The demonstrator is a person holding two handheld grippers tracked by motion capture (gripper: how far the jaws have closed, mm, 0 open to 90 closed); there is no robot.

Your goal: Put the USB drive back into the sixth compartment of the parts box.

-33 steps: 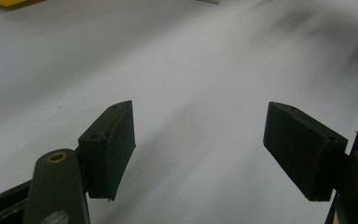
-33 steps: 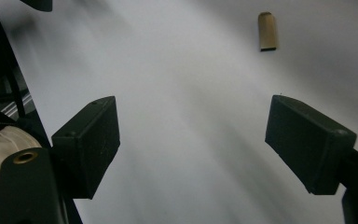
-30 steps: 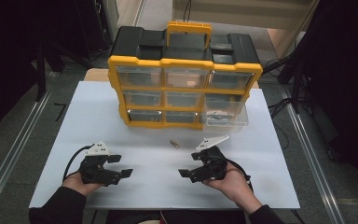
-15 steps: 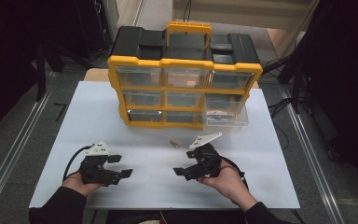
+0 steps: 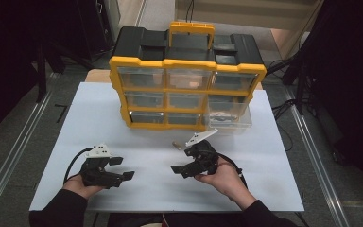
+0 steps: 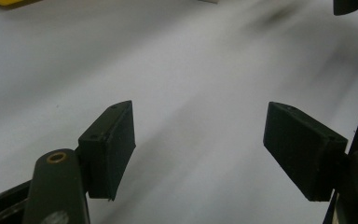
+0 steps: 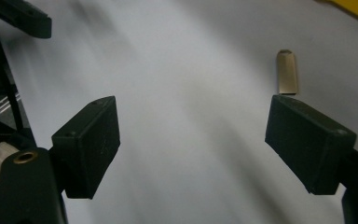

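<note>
Looking down from the high view, the small brass piece (image 5: 174, 144) lies alone on the white tabletop (image 5: 99, 118), a little in front of the organizer (image 5: 187, 85) and toward the middle between its side edges. The right gripper (image 5: 183, 161) sits just beside it, on the near side and slightly right, jaws apart and turned leftward; the left gripper (image 5: 122, 169) rests well apart toward the near left corner, also open and empty. So the right hand is plainly the nearer one. A clear drawer (image 5: 229, 115) stands pulled out at the organizer's lower right. In the left gripper view, the jaws stand wide over bare white surface. In the right gripper view, the piece (image 7: 287, 71) lies beyond the right jaw's tip, outside the gap, its long axis running roughly along the jaws' reach; the grasp likely needs a shift toward that side.
</note>
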